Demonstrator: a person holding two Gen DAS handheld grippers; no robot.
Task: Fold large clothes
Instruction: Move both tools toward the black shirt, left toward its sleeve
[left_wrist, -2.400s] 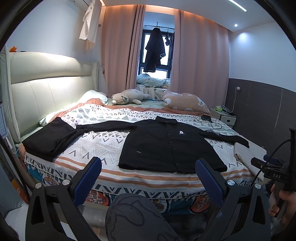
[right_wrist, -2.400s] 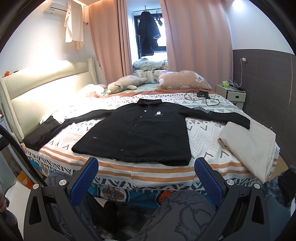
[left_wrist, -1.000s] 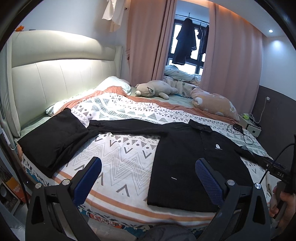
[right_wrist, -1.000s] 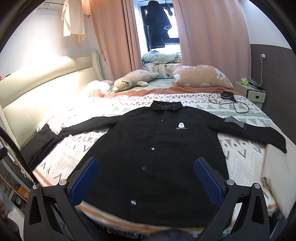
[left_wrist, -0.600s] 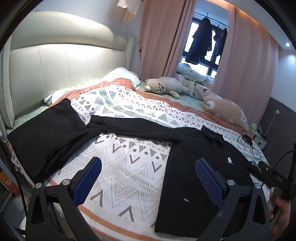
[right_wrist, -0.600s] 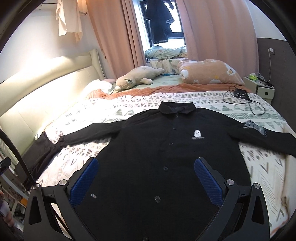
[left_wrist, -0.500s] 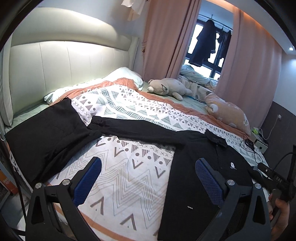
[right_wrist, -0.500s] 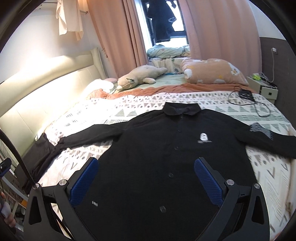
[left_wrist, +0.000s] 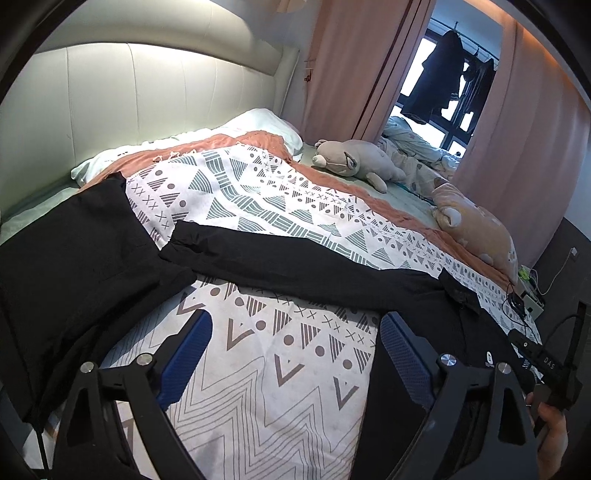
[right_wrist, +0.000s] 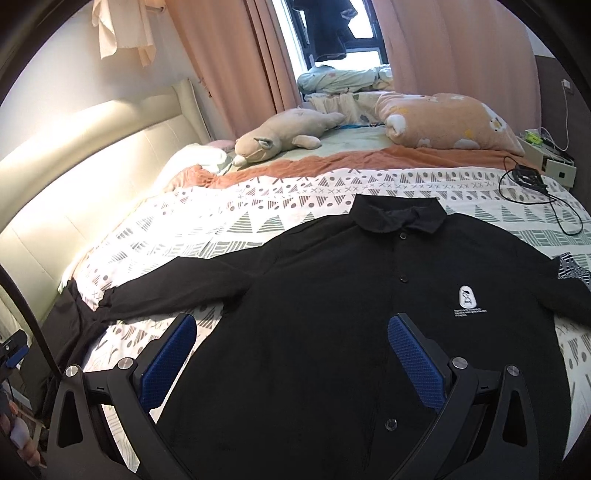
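Two grippers are hovering over the bed (left_wrist: 280, 206) with nothing in either. Starting at the left, a folded black garment (left_wrist: 74, 266) is lying by the headboard, and the cuff of the black shirt (right_wrist: 332, 314) is resting against it; the shirt itself is spreading flat, buttoned and face up, across the patterned bedspread, sleeves stretched out to both sides. Your left gripper (left_wrist: 291, 354) is pointing at the bare bedspread just below that left sleeve (left_wrist: 295, 269), its fingers wide apart though they have just been closing a little, with nothing between them. Your right gripper (right_wrist: 291, 350) is hanging over the shirt's chest, fingers apart and empty. The cloth is looking thin, limp and light, so it will probably sag and slide unless you pinch a cuff, shoulder seam or hem edge. Compared with a moment earlier, both views are sitting much closer in over the bed, with the foot edge gone from sight.
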